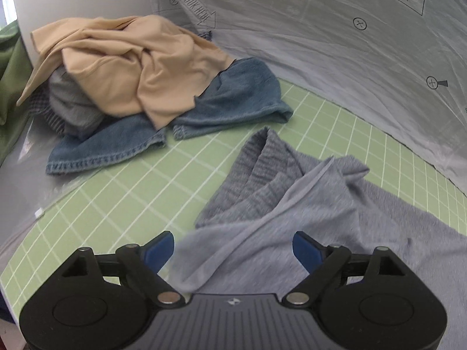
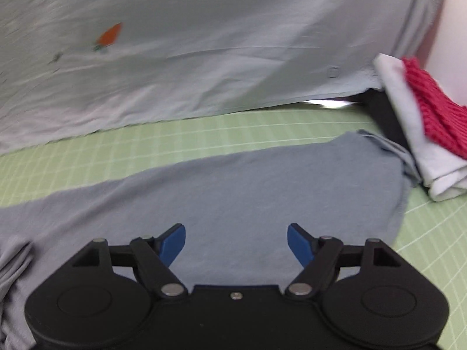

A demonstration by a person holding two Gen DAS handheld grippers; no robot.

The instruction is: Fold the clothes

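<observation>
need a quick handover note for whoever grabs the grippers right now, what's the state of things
Left gripper: open, nothing held, above the bunched end of the grey garment.
Right gripper: open, nothing held, above the flat end of the same grey garment.
Where things are: the grey garment lies on the green grid mat. An unfolded pile, tan top over denim, sits at the mat's far left. Folded white cloth and red knit sit at the right.
Done: the white and red pieces look folded.
Left: smooth and fold the grey garment, then the pile.
</observation>
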